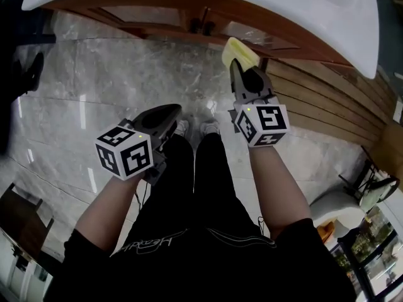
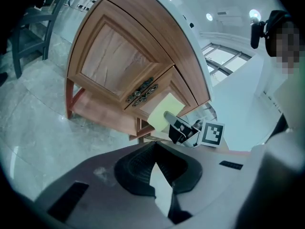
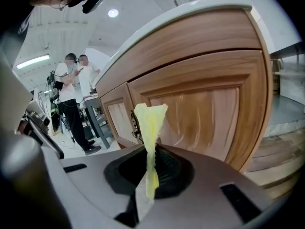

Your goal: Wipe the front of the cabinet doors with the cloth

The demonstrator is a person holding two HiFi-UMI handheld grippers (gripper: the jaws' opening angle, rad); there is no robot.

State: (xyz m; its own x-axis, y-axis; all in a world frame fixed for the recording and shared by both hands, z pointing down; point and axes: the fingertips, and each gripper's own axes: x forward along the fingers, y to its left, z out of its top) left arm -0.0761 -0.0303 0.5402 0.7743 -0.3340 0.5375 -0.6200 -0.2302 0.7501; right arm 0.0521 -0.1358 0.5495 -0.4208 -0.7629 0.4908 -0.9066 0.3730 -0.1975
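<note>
The right gripper point(image 1: 238, 65), the nearer one, is clamped on a thin, soft yellow cloth point(image 3: 149, 120) that stands upright from its jaws. The glossy wooden cabinet door point(image 3: 205, 113), framed and panelled, lies straight ahead under the white worktop point(image 1: 302, 5). The left gripper point(image 1: 169, 114) hangs back, jaws together and empty.
</note>
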